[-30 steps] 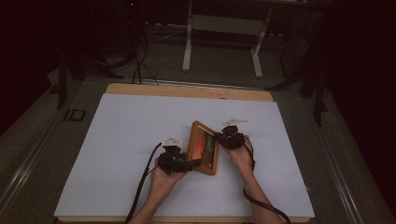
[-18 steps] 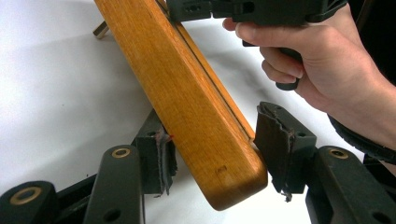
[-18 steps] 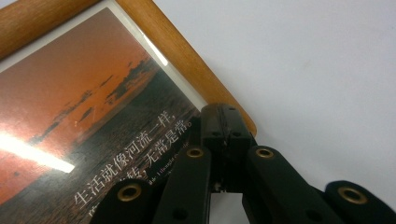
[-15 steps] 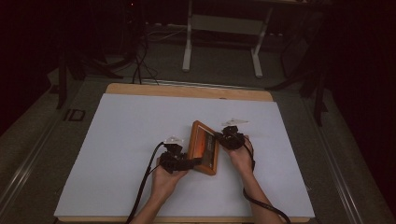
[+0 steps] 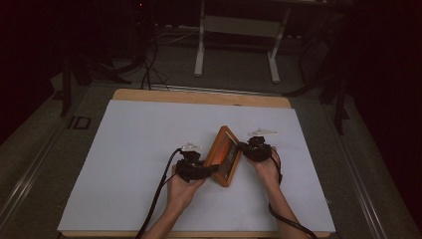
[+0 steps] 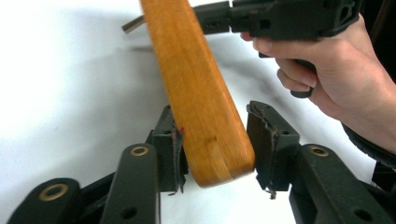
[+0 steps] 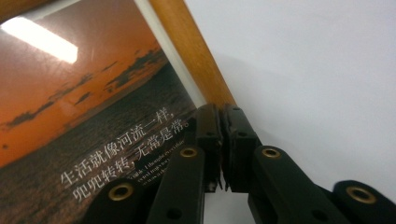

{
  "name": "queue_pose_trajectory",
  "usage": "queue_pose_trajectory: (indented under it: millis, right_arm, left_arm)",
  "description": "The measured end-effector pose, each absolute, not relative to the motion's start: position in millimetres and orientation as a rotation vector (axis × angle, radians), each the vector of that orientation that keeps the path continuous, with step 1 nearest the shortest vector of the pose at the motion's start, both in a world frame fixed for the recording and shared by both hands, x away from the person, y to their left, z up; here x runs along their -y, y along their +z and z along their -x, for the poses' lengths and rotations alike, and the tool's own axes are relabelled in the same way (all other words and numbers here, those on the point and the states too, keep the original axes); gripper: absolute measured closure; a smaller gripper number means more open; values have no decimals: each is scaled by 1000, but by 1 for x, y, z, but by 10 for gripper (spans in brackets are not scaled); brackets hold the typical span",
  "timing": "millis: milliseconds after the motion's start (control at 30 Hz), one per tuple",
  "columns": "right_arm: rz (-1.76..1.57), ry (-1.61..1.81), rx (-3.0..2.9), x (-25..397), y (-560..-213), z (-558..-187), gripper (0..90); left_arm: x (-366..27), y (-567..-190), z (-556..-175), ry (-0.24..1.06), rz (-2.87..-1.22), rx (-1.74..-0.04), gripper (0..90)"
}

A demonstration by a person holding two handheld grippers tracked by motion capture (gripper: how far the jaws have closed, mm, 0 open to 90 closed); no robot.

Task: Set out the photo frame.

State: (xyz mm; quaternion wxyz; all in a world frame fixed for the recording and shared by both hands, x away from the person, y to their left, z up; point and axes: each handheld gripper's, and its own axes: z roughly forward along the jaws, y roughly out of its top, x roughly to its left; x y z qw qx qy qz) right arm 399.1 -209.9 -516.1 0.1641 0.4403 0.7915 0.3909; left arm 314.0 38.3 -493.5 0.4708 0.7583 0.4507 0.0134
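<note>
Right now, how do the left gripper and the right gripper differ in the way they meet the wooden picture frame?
The left gripper is open, its jaws either side of the picture frame at a corner, a gap on one side; the right gripper is shut on the frame's edge. The left sits at the frame's near end, the right at its far side. Both are black and hand-held.

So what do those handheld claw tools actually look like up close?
Each is a black plastic hand-held claw: the left claw has two jointed black jaws with brass-coloured rivets and worn, ragged pads; the right claw is built the same. A black cable trails from the left one, and pale three-cornered plates sit on top. Forearms are bare, no sleeves.
</note>
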Motion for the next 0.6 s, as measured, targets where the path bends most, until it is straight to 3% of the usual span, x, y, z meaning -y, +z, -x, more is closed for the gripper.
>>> queue_pose_trajectory:
  millis: [400,600]
  right_arm:
    - [-1213,1082,-2248,267,-499,-362,683]
    - [-1133,1095,-2281,279,-496,-347,610]
  left_arm:
    - [-2,-476,-304,184,-1965,-940,688]
    - [-7,-472,-313,165,-1945,-922,689]
